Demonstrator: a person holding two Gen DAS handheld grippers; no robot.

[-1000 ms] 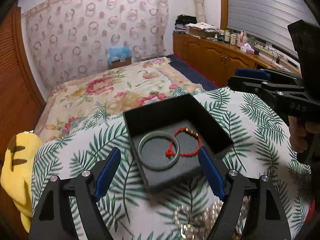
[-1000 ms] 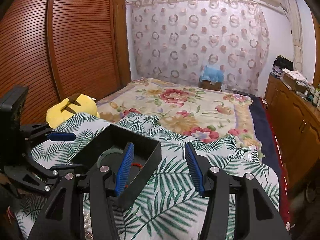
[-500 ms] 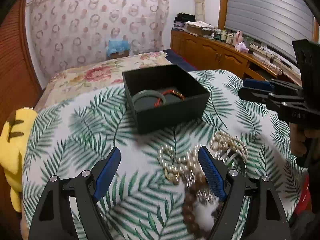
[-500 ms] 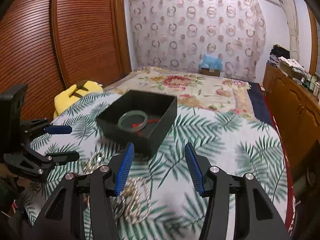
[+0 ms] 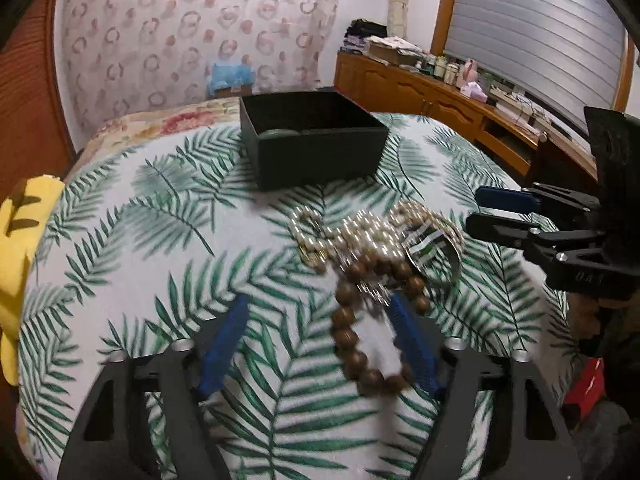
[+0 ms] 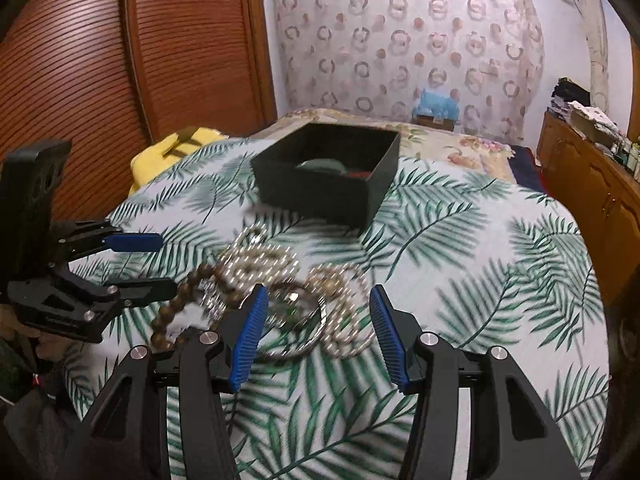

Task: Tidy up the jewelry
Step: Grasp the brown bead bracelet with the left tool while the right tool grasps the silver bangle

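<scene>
pile: tangled bracelets [image 5: 372,240] on the bed's leaf-print cover [image 5: 160,264], now close in front; a sec ago only the black box [image 5: 316,148] filled view
box: behind pile, holds green bangle [image 6: 322,165]
left gripper [image 5: 320,344]: jaws closing, wooden-bead bracelet [image 5: 360,320] between, not gripped yet
right gripper [image 6: 316,332]: jaws apart, empty
meaning: next pick starting

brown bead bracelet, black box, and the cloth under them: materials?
Brown bead bracelet: probably wood, matte round beads, blurred. Black box: likely rigid card or fabric-covered board, flat matte walls with sharp corners. Leaf-print cloth: woven fabric, soft, gently domed, no shine.
</scene>
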